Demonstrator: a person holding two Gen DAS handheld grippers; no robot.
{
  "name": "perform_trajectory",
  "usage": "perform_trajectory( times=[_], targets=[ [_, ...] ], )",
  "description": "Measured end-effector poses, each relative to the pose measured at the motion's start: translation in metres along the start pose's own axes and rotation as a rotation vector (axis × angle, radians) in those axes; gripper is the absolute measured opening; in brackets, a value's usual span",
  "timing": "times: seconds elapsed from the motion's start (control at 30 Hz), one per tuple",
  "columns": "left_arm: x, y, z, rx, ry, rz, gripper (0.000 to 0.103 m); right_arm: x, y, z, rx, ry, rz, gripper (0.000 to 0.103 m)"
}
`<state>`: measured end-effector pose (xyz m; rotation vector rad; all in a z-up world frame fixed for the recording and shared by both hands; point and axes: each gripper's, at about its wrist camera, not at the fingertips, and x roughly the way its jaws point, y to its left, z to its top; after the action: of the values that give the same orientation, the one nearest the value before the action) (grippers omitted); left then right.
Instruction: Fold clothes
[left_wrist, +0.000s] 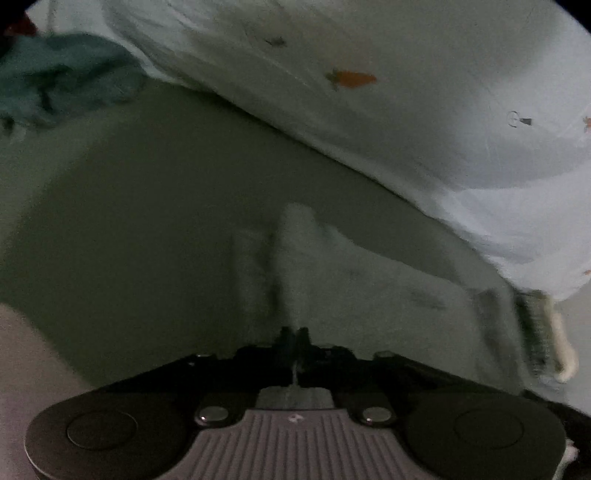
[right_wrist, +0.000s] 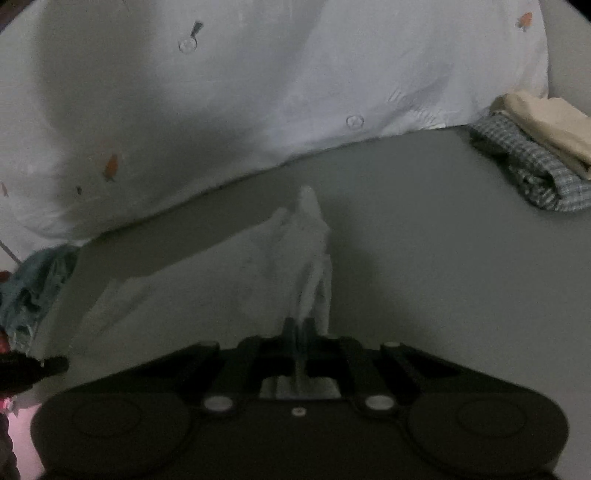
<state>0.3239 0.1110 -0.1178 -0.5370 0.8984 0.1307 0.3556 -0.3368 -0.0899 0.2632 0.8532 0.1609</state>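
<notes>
Both views are dimly lit and grainy, with a greenish-grey cast. The brightest area in the left wrist view is found at the right, on the white printed garment; in the right wrist view it is seen at upper centre. A broad soft shadow is cast beneath the garment onto the grey counter. Motion blur is spread over both pictures, so cloth edges and prints are smeared. The black housings in the foreground are rendered almost without detail. Fisheye curvature and dark vignetted corners are seen at the edges.
</notes>
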Motion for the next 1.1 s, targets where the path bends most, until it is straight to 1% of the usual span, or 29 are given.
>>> perform_trajectory(
  times=[0.07,0.1,0.13,0.2,0.23,0.27,0.3,0.33,0.37,0.47,0.6,0.67,0.73,0.8,0.83,0.93,1.0,1.1],
  targets=[
    [0.001,0.019,-0.003,-0.055,0.008,0.059,0.001,0.013,-0.004,-0.006,-0.016,0.058,-0.066,0.004],
    [0.006,0.029,-0.004,-0.073,0.028,0.080,0.001,0.019,-0.006,-0.010,-0.024,0.087,-0.100,0.004],
    [0.009,0.034,-0.003,-0.071,0.041,0.100,0.001,0.024,-0.007,-0.013,-0.036,0.115,-0.128,0.005],
    [0.009,0.033,0.001,-0.021,0.038,0.121,0.004,0.026,-0.009,-0.016,-0.038,0.120,-0.137,0.009],
    [0.008,0.030,0.003,0.004,0.037,0.110,0.017,0.025,-0.009,-0.014,-0.024,0.109,-0.141,0.024],
    [0.010,0.026,0.005,0.018,0.045,0.091,0.040,0.023,-0.010,-0.013,-0.012,0.098,-0.144,0.034],
    [0.014,0.022,0.008,0.029,0.056,0.072,0.053,0.022,-0.011,-0.011,-0.002,0.087,-0.145,0.050],
    [0.018,0.018,0.011,0.040,0.067,0.053,0.076,0.022,-0.012,-0.009,0.008,0.076,-0.143,0.053],
    [0.022,0.014,0.013,0.049,0.079,0.044,0.084,0.023,-0.014,-0.007,0.020,0.071,-0.128,0.053],
    [0.039,0.006,0.019,0.084,0.122,0.032,0.084,0.031,-0.018,-0.004,0.073,0.073,-0.068,0.056],
    [0.056,-0.002,0.029,0.119,0.146,-0.006,0.085,0.043,-0.023,-0.010,0.135,0.083,-0.020,0.070],
    [0.065,0.000,0.035,0.109,0.164,-0.033,0.088,0.049,-0.022,-0.012,0.146,0.097,0.005,0.074],
    [0.074,0.005,0.042,0.075,0.193,-0.071,0.091,0.055,-0.022,-0.013,0.152,0.109,0.029,0.077],
    [0.082,0.014,0.049,0.020,0.218,-0.125,0.094,0.062,-0.022,-0.011,0.149,0.114,0.053,0.079],
    [0.085,0.017,0.052,-0.009,0.222,-0.161,0.100,0.066,-0.021,-0.009,0.142,0.114,0.063,0.080],
    [0.098,0.025,0.059,-0.079,0.240,-0.270,0.103,0.078,-0.017,0.000,0.113,0.115,0.090,0.085],
    [0.103,0.023,0.062,-0.072,0.242,-0.295,0.103,0.086,-0.014,0.006,0.090,0.116,0.107,0.089],
    [0.108,0.017,0.064,-0.017,0.256,-0.314,0.103,0.097,-0.011,0.013,0.080,0.108,0.142,0.092]
  ],
)
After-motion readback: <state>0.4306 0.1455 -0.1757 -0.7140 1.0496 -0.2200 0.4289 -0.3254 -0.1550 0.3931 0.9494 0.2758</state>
